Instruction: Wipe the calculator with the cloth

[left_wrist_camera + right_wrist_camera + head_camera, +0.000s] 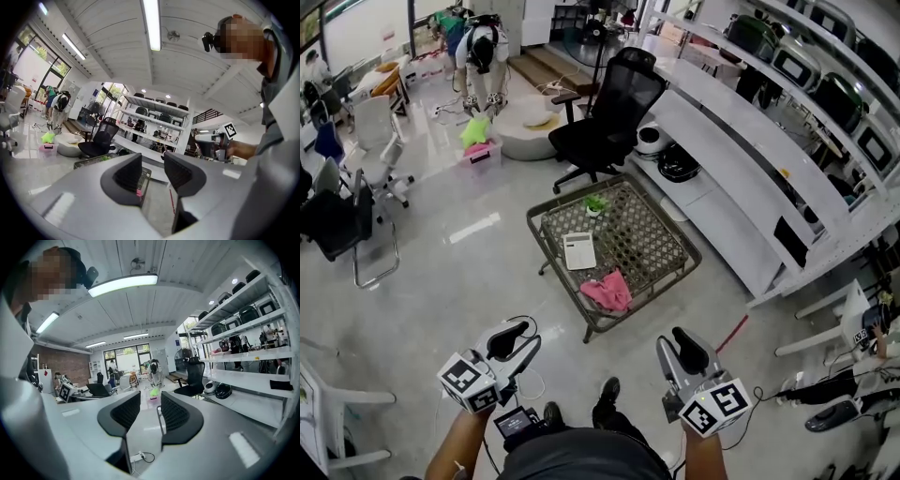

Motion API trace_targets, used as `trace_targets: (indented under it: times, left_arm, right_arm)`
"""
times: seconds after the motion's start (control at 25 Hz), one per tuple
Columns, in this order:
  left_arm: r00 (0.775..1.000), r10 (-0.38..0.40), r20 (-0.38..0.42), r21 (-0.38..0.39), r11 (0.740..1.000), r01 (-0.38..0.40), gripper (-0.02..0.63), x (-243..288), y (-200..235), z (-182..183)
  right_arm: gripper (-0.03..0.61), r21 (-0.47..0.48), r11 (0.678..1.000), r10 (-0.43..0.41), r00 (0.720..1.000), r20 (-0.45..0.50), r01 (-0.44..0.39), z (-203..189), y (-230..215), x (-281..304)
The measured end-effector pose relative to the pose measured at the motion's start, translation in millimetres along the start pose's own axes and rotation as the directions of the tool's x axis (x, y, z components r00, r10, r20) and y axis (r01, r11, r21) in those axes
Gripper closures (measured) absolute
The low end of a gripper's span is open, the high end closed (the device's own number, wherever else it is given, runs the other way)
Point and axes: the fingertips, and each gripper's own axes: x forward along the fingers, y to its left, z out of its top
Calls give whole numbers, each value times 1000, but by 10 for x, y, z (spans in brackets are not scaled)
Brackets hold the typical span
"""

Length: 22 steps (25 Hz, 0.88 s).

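The fingers [129,176] of the left gripper [152,168] stand apart with only air between them, and the fingers [176,416] of the right gripper [150,411] are likewise parted by a narrow gap and hold nothing. In the head view both grippers are held low, close to the person's body, and both are well apart from the calculator [578,250], which lies ahead of them, closer to the left gripper's line than to the right's. It lies flat and face up on the woven top of a low table [661,258], near that table's left edge. Its long axis runs roughly away from the person, leaning slightly to the left at the far end. I cannot tell which end carries the display, and any print on it is too small to read. The pink cloth [607,291] lies crumpled on the same table, just beside the calculator's near right corner, on the side towards the fingers and between the two grippers' lines. In the left gripper view the table's edge shows beyond the gap, with a speck of pink in it.
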Motion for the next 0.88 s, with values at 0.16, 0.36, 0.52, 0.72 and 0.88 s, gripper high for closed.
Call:
trace_targets:
  times: [0.16, 0.36, 0.52, 0.72, 0.88]
  left_arm:
    - [999, 53, 1, -11, 999, -53, 419, 154, 105, 33]
    - [990, 137, 7, -8, 990, -137, 419, 388, 152, 38]
    - [981, 192, 17, -14, 981, -192, 419, 647, 150, 82]
    - [967, 252, 32, -27, 968, -251, 419, 867, 141, 49]
    - [950, 310, 28, -19, 951, -310, 419, 1027, 142, 87]
  right_arm:
    - [454, 19, 999, 42, 999, -7, -42, -81, -204, 220]
    - [454, 39, 993, 112, 993, -26, -111, -75, -599, 501]
    - [454, 37, 986, 167, 986, -29, -166, 35, -914, 714]
    - [454, 49, 972, 233, 972, -43, -231, 47, -1226, 947]
    - [454, 61, 958, 282, 958, -48, -279, 63, -1433, 1113]
